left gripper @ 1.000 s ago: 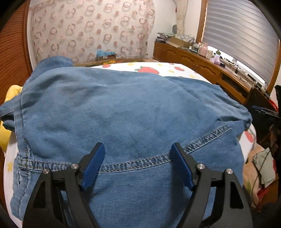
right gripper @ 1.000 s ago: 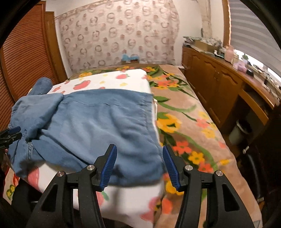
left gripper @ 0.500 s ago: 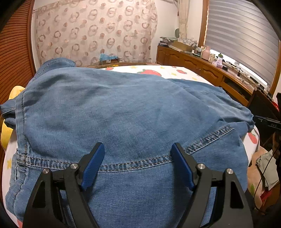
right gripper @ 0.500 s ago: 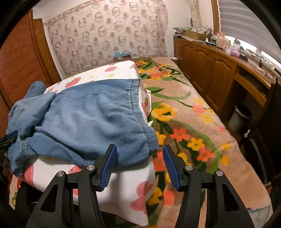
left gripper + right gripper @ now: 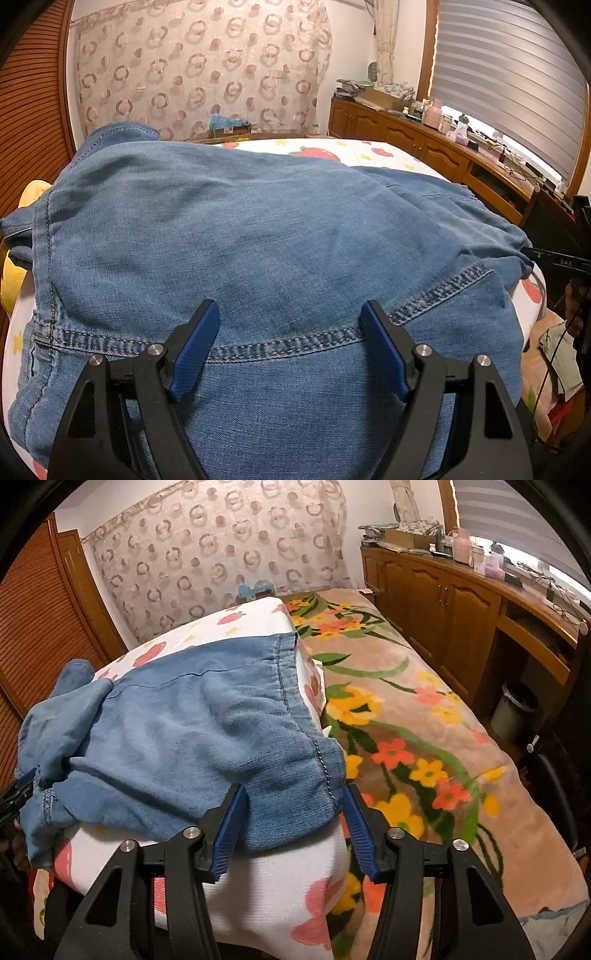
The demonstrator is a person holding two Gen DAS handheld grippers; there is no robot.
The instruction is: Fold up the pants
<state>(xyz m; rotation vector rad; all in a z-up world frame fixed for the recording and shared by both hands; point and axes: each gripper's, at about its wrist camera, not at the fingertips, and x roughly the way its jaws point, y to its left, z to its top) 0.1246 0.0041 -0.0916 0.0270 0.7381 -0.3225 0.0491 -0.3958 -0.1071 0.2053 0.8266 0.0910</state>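
Left gripper (image 5: 288, 332): jaws spread wide, nothing held. It is poised low over the waist end of the pants (image 5: 258, 240), fingers straddling the stitched seam, apparently lined up for a pinch there; contact with the cloth cannot be told.

Pants are laid across a strawberry-print pad (image 5: 258, 882) on the bed (image 5: 424, 738), waist end to the left, leg hem (image 5: 314, 753) to the right, hanging slightly over the pad's near corner. Denim is bunched and creased toward the left, not flat.

Right gripper (image 5: 291, 812): jaws released, set either side of the hem corner, which sits between the blue pads (image 5: 229, 827) but is not clamped. Placement looks chosen so the hem can be caught at its edge.

Judged: fold not yet started; both ends are being addressed, presumably so the garment can be lifted and straightened or doubled over.
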